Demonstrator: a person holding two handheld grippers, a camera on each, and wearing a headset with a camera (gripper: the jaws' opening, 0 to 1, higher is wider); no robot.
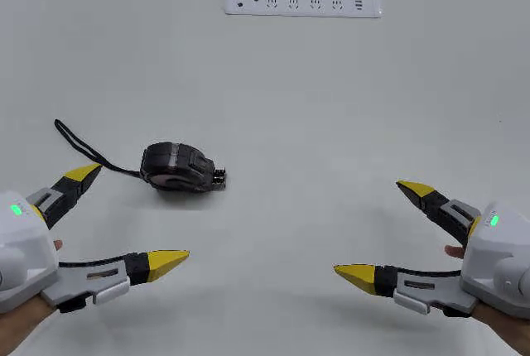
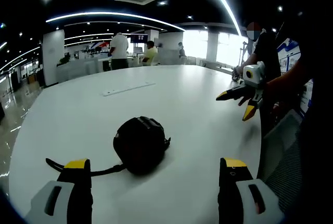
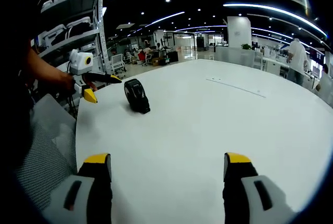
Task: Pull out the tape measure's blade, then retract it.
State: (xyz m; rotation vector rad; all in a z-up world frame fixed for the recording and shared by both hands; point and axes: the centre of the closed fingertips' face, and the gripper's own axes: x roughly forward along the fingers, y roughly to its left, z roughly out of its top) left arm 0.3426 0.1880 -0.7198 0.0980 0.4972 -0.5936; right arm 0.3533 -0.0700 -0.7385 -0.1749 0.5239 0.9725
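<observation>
A black tape measure (image 1: 177, 167) lies on the white table (image 1: 315, 108), its blade tip at the right end and a black wrist strap (image 1: 83, 145) trailing to the left. My left gripper (image 1: 132, 211) stands open just short of it, jaws wide apart; the tape measure (image 2: 140, 144) sits a little ahead of the gap between them. My right gripper (image 1: 385, 228) is open too, well off to the right with nothing between its jaws. From there the tape measure (image 3: 137, 96) shows far off, with the left gripper (image 3: 96, 87) beside it.
A white power strip (image 1: 303, 4) lies flat near the far edge of the table. In the gripper views, people stand by desks in the room behind, and shelving (image 3: 73, 26) rises at one side.
</observation>
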